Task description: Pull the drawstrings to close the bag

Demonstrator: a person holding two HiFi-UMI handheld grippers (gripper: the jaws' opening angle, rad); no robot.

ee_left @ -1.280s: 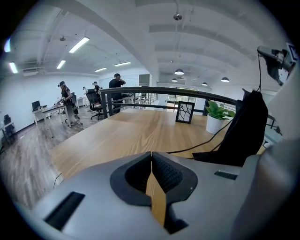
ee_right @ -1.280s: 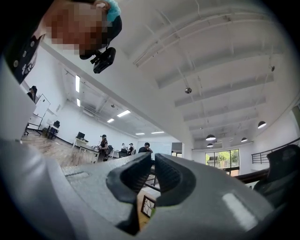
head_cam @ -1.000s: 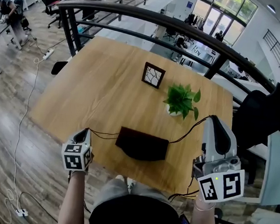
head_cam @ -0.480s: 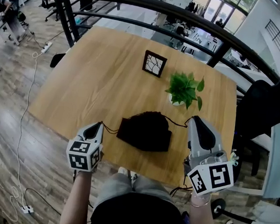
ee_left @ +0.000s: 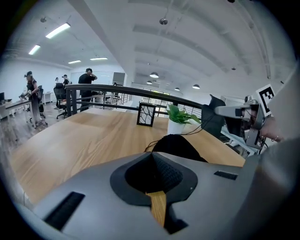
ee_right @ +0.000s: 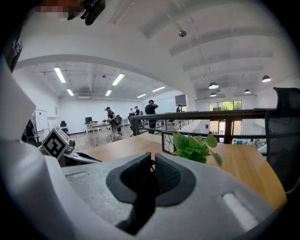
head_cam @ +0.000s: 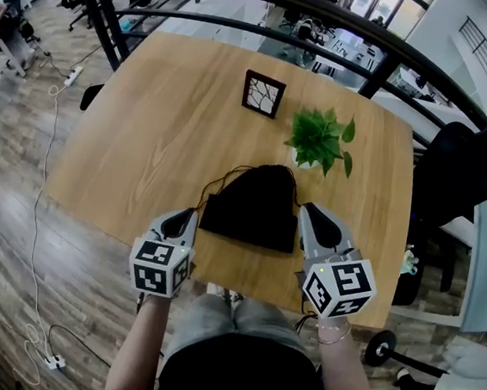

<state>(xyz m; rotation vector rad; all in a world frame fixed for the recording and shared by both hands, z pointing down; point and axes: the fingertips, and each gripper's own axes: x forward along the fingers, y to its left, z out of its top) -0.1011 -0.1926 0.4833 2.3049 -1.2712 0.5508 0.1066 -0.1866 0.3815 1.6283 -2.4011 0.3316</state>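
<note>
Left gripper [head_cam: 191, 215]: your jaws are pinched on the left drawstring [head_cam: 211, 186] | right gripper [head_cam: 305, 208]: jaws narrow, nipping the right drawstring [head_cam: 297, 195] | bag [head_cam: 255, 207]: black, on the desk [head_cam: 146, 136] between your grippers (plant [head_cam: 318, 140] just behind).

The left gripper's [ee_left: 153, 154] jaws meet at their tips, closed on a thin drawstring [ee_left: 146, 146] that leads to the black bag [ee_left: 180, 146] just beyond on the wooden table [ee_left: 84, 136]. Behind the bag stand 1 potted plant [ee_left: 180, 115] and 1 picture frame [ee_left: 146, 114], near each other.
</note>
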